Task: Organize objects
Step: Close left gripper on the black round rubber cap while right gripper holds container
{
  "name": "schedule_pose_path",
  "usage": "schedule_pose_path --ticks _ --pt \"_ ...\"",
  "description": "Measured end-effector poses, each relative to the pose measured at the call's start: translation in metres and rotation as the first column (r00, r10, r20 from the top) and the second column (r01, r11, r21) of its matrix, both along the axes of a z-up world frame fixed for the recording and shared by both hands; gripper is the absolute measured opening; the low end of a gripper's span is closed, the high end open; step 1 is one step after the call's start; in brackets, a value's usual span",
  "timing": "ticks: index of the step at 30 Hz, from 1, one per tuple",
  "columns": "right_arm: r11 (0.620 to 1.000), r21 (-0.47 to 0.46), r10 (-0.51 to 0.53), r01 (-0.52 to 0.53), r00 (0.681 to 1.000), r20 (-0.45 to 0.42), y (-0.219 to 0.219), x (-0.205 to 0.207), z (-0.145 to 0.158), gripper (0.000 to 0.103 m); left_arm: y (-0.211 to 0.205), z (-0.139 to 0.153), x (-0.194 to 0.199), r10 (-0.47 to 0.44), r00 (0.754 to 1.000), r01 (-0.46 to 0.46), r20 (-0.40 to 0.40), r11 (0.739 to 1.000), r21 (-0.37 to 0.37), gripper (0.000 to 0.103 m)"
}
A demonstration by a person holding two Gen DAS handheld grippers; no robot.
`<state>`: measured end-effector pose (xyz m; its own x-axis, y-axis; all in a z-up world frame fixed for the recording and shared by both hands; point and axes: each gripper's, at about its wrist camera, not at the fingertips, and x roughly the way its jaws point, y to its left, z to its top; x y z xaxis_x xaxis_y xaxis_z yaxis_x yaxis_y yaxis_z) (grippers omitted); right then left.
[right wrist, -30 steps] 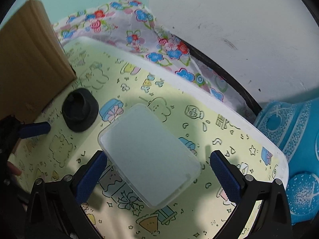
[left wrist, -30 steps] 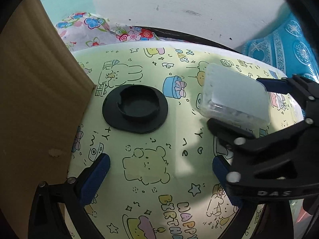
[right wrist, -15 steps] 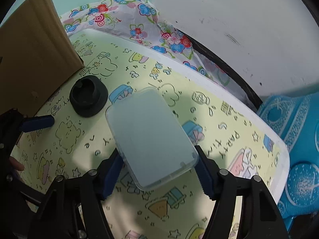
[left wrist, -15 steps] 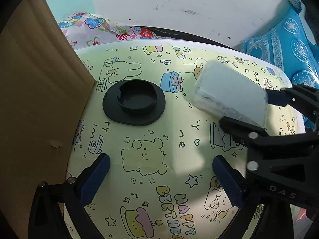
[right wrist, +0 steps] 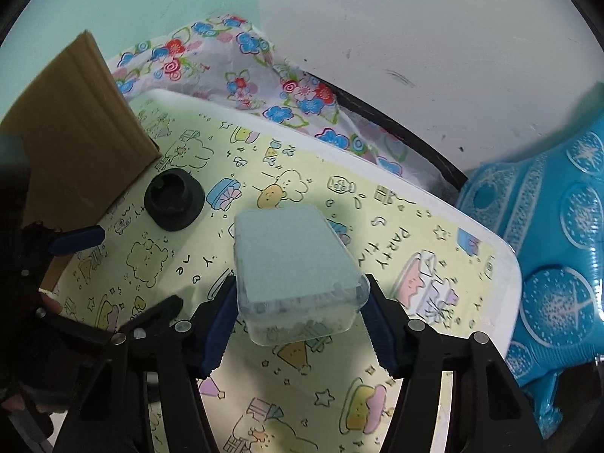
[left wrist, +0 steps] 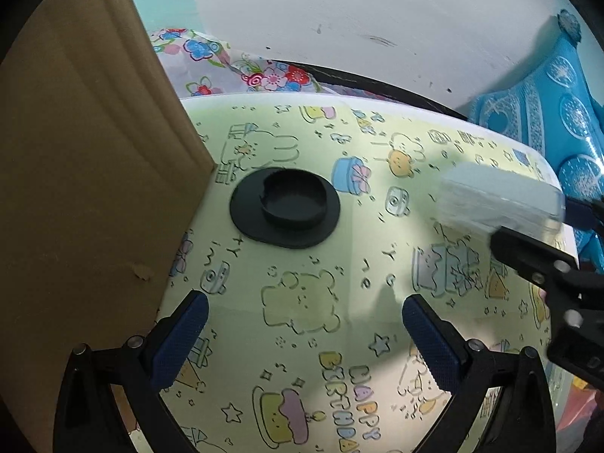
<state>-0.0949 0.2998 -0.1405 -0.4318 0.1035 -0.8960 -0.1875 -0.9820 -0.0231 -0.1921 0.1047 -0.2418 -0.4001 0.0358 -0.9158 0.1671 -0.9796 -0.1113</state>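
Right gripper (right wrist: 300, 311) is clamped on the frosted translucent rectangular plastic box (right wrist: 292, 264) at its near end, above the cartoon-printed table (right wrist: 396, 241). Box seems rigid, light, slippery. Left gripper (left wrist: 302, 339) stands apart, empty.

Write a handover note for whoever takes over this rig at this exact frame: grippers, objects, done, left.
Right gripper: jaws shut on the clear plastic box, which looks lifted and tilted above the table.
Left gripper: jaws open, holding nothing, hovering over the table near the black round lid.
Black round lid: lying flat on the table beside the cardboard box.
Done: clear plastic box is gripped.
Left: place it wherever it belongs, possibly the cardboard box; the lid is untouched.
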Motion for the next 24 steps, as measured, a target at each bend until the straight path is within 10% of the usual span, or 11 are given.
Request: schedule_pose_path --ticks 24 --pt "0.999 -0.010 -0.046 0.046 0.996 0.072 0.012 0.009 -0.021 0.063 -0.011 -0.020 -0.047 0.143 0.986 -0.142 -0.090 0.990 0.024 0.103"
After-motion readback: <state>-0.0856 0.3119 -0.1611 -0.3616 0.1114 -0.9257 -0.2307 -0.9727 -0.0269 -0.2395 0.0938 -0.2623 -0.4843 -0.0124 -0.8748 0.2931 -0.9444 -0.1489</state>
